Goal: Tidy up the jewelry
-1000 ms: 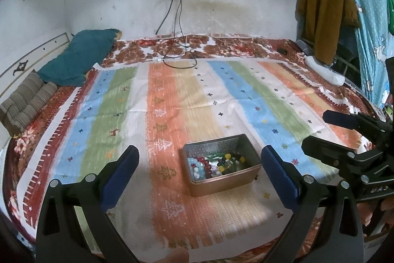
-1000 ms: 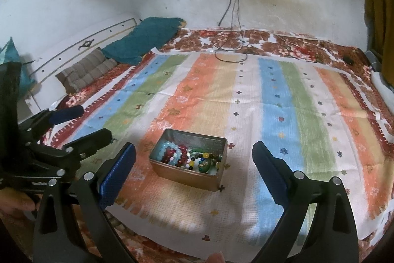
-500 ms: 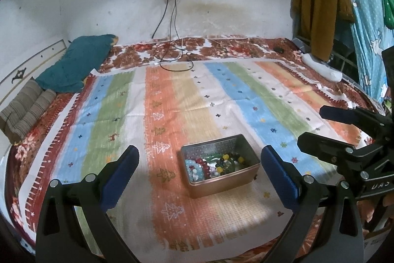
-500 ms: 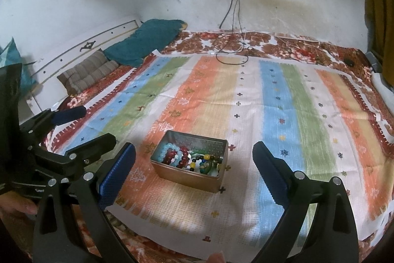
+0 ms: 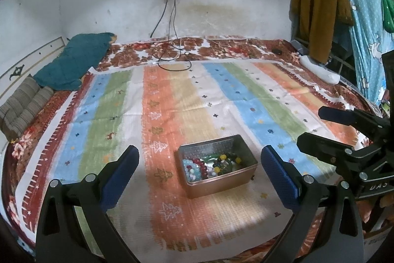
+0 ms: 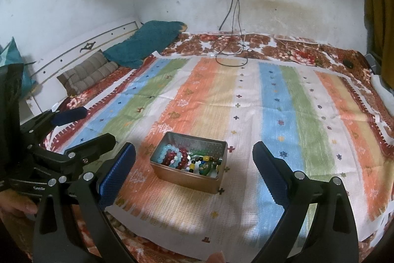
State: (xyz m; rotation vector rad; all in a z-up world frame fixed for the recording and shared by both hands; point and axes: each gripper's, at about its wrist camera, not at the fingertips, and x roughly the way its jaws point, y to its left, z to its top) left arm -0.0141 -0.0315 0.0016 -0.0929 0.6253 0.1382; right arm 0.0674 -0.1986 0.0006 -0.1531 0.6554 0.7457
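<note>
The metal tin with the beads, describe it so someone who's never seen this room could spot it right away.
A striped pastel blanket covers the bed. Near its front edge, on the orange stripe, sits a small rectangular open metal tin holding pale blue, dark red and multicoloured bead bracelets. It is the only container on the blanket.

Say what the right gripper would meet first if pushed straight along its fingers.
Probably the open metal tin of bead bracelets, between the right gripper's spread fingers; depth is unclear.
</note>
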